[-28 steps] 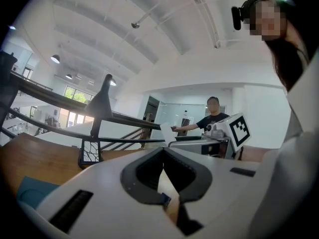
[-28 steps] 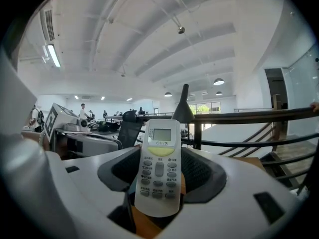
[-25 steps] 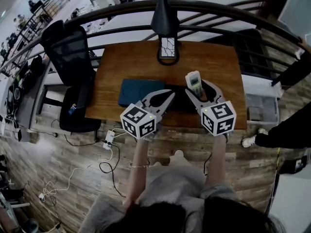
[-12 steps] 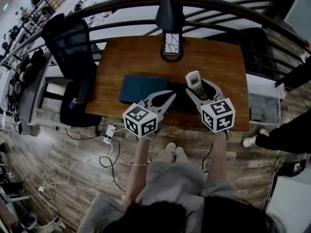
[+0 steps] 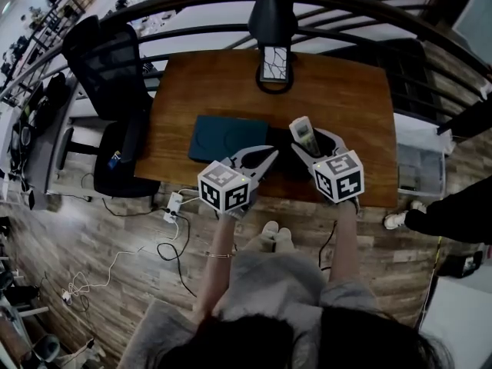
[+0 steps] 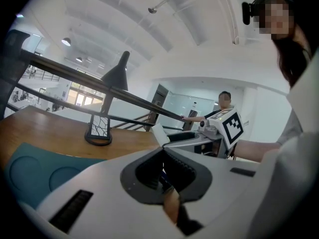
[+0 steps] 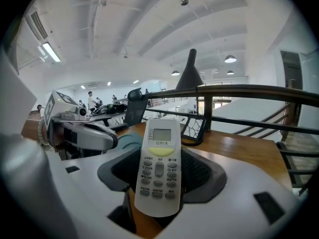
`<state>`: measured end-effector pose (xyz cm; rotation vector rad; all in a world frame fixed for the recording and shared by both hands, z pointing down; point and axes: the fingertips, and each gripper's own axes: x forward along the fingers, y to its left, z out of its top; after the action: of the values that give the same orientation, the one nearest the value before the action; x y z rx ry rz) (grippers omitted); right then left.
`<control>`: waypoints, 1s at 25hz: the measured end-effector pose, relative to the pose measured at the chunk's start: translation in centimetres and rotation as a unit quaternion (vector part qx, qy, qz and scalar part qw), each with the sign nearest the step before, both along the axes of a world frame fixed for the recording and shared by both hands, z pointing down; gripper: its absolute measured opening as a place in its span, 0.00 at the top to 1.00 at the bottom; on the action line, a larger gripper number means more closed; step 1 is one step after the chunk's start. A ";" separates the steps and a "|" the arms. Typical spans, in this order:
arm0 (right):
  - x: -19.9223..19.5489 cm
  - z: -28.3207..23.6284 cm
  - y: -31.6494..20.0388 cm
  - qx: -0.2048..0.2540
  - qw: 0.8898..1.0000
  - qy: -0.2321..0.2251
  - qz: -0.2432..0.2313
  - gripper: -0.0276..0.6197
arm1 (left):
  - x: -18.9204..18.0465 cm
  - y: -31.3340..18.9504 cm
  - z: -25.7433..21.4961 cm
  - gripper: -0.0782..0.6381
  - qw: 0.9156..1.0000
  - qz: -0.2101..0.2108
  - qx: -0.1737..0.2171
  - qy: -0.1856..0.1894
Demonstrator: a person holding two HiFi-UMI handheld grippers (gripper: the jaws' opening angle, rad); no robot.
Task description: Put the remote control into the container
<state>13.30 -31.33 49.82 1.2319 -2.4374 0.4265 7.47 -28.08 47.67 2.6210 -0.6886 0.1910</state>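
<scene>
A white remote control with a small screen and grey buttons stands upright between the jaws of my right gripper, which is shut on it above the table's near right part. The remote's top end points toward the lamp. A flat teal container lies on the wooden table, left of the remote; its edge shows in the right gripper view and its top fills the lower left of the left gripper view. My left gripper hovers beside it, jaws shut on nothing.
A black lamp with a patterned base stands at the table's far edge, backed by a dark railing. A dark flat object lies between the grippers. A black office chair stands to the left. A person waits beyond the table.
The right gripper with the remote has drifted slightly left and away from me. The left gripper has barely moved.
</scene>
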 end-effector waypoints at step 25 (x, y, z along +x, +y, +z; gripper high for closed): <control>-2.9 10.7 -1.9 -0.129 0.978 0.092 -0.133 0.57 | -0.5 -1.3 5.2 0.89 0.996 -0.025 -0.079 -0.009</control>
<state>10.41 -33.24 60.54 0.7877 -2.2606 0.5068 7.00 -29.38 52.91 2.4509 -0.7138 0.2437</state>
